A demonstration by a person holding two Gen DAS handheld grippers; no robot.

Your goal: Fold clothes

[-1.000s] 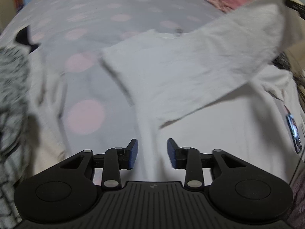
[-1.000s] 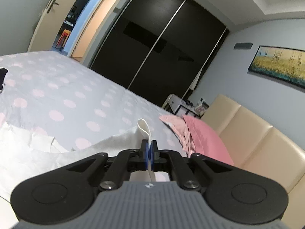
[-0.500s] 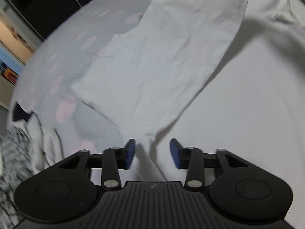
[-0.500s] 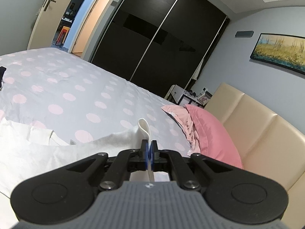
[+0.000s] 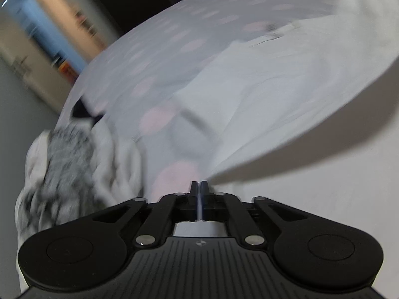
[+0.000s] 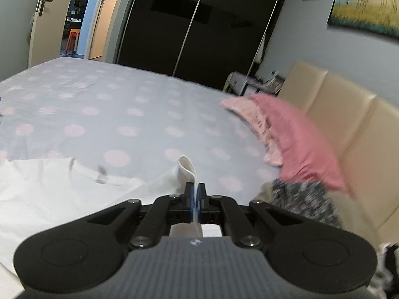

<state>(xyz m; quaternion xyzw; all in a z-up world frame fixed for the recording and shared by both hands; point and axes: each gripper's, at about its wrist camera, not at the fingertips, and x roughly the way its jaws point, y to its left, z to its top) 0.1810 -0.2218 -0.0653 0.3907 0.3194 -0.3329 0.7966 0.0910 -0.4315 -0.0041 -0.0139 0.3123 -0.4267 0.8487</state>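
So there's a white shirt (image 6: 45, 189) spread out on the bed (image 6: 119, 114), the one with the grey sheet and pink polka dots, and it's being held by both grippers at once. The left gripper (image 5: 199, 186) has just been closing, and now its fingers are pressed together with a thin edge of the white fabric pinched between them; the view from that side is pretty blurry, but you can see a big flap of the shirt lifted off the bed, running up and away to the far right. The right gripper (image 6: 195, 191) is clamped tight on another bit of the same shirt, and a little loop of white cloth pokes up just past its fingers. The rest of the shirt lies flat on the near left part of the bed from that side. On the left of the left gripper there's a heap of other laundry (image 5: 69, 164), something black-and-white patterned on top of pale stuff. Over on the right, a pink pillow (image 6: 296, 142) leans against a beige padded headboard (image 6: 349, 129), with a dark floral garment (image 6: 304, 201) bunched up below it.
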